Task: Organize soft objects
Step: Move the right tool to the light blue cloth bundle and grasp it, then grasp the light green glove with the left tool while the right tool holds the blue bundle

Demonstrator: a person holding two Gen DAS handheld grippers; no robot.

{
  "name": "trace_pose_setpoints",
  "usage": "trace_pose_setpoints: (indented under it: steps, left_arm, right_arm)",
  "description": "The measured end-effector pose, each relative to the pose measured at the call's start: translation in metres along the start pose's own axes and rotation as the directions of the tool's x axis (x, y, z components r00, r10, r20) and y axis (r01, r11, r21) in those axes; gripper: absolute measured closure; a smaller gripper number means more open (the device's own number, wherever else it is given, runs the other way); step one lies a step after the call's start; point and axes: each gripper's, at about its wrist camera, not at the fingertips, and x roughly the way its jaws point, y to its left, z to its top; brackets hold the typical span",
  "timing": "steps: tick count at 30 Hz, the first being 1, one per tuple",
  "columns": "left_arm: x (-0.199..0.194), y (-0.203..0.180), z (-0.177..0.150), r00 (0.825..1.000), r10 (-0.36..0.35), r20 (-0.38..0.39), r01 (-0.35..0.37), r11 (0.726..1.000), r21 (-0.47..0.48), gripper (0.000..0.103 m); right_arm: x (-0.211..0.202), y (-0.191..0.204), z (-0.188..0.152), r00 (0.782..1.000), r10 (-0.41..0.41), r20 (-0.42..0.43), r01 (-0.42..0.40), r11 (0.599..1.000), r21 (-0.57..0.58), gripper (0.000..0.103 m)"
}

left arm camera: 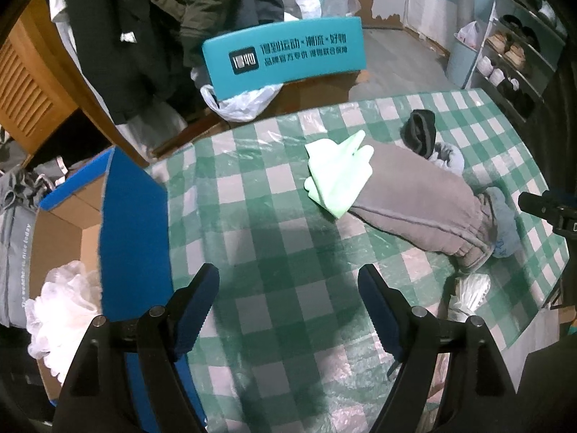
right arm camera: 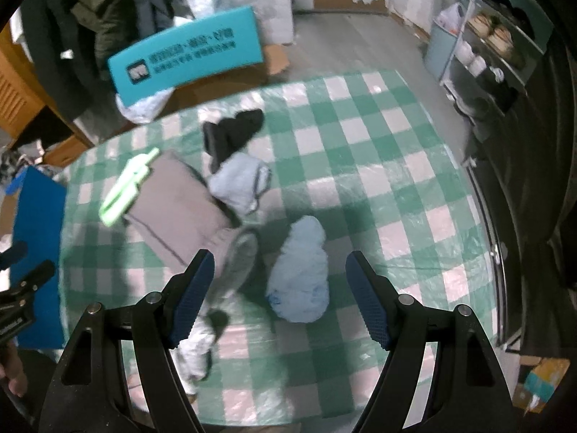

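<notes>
Grey trousers [left arm camera: 414, 198] lie mid-table, green glove [left arm camera: 339, 173] overlapping one end; black sock [right arm camera: 232, 133], pale-blue garments [right arm camera: 299, 274] alongside.

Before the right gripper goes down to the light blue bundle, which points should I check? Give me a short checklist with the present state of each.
1. Right gripper open and empty: ok, nothing sits between the fingers.
2. Light blue bundle lines up with the gap between the fingers: ok.
3. Bundle lies apart from the grey trousers: ok, checked tablecloth shows between them.
4. White crumpled item under the right gripper's left finger could get caught: cannot tell.
5. Left gripper open and empty, over bare cloth: ok.
6. Open cardboard box beside the table has room: ok, some floor of it is visible.
</notes>
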Motion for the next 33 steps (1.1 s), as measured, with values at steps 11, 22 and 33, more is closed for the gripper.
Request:
trace_pose_setpoints:
  steps: [11,22,33]
  left_arm:
    - [0.029,-0.002,0.004,0.998,-0.007,-0.060,0.005,1.000,-0.021,0.022]
    - [0.047,-0.003,0.008,0.997,-0.014,-0.075,0.013,1.000,-0.016,0.022]
    - [0.071,0.002,0.024,0.992,-0.073,-0.100,0.068,0.996,-0.060,0.022]
  right_arm:
    - [0.044,-0.011,-0.007,0.995,-0.011,-0.101,0.013,1.000,0.015,0.027]
    - [0.069,-0.011,-0.012,0.988,-0.054,-0.142,0.050,0.998,-0.031,0.042]
    - [0.060,-0.005,-0.002,0.994,-0.039,-0.099,0.034,0.998,-0.058,0.058]
